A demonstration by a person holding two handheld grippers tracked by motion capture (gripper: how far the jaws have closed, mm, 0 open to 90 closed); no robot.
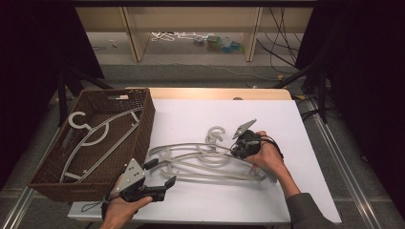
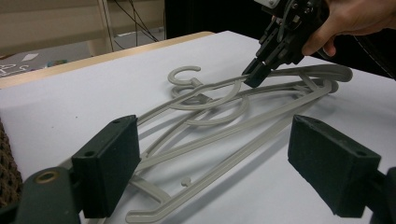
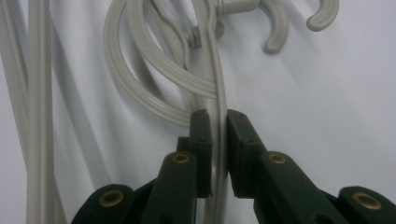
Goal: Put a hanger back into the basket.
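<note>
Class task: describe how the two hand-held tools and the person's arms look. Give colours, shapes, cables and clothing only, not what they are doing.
Both tools are black. The left tool has two blocky black pads, brass-coloured rivets and a grey three-cornered plate on top. The right tool carries a similar grey plate; its slim dark jaws bear brass rivets, and a black cable trails from it. A grey sleeve covers the right forearm.

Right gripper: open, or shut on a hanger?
Shut on a hanger: the right gripper has both jaws pressed against a grey hanger bar running between them.
</note>
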